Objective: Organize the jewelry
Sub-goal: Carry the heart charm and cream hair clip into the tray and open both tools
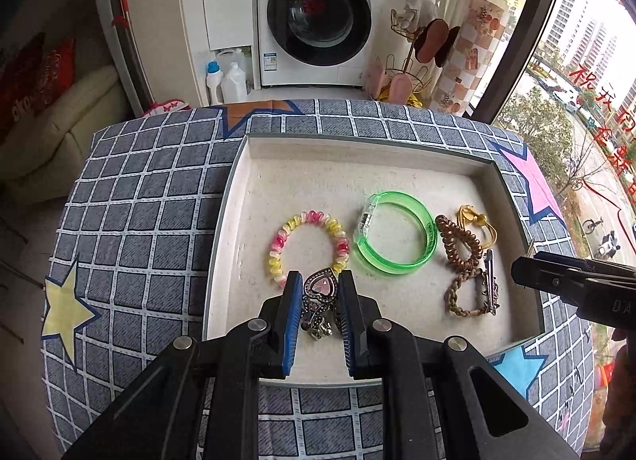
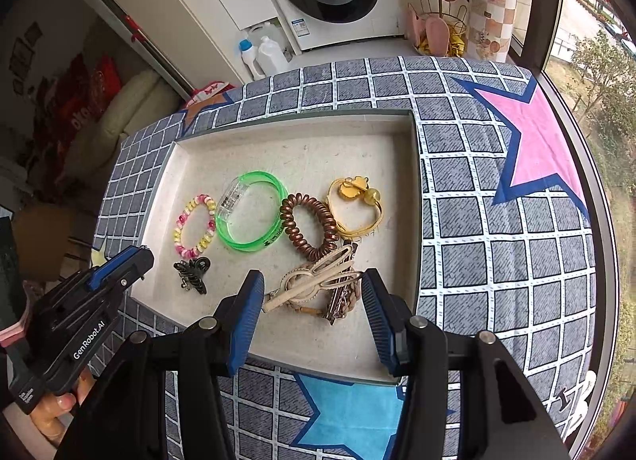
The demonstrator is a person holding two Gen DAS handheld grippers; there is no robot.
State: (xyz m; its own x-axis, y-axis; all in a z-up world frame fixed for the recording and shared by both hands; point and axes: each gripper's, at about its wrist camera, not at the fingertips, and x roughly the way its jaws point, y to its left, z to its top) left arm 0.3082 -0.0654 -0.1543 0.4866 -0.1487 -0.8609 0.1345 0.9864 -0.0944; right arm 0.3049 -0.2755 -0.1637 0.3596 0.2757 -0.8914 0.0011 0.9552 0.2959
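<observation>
Left wrist view: the left gripper sits low over the near edge of the tray, its blue pads standing close on either side of the heart clip, a dark claw clip with a pink heart stone; whether the pads press it or merely flank it cannot be told from this view. In the right wrist view the same clip lies on the tray floor with the left gripper just beside it, apparently a little apart, so the clip is judged not held. The clip lies at the tray's near-left corner, just nearer than the bead bracelet; its long axis runs along the left gripper's fingers, heart end pointing toward the tray's far wall. The left gripper is much the nearer one to it. The right gripper hangs wide open and empty over the tray's near-right corner, above a pile of a cream hairpin and a braided band. The hairpin's long axis runs diagonally, from the right gripper's left pad toward the coil tie. Green bangle and yellow tie lie further in, mid-tray.
</observation>
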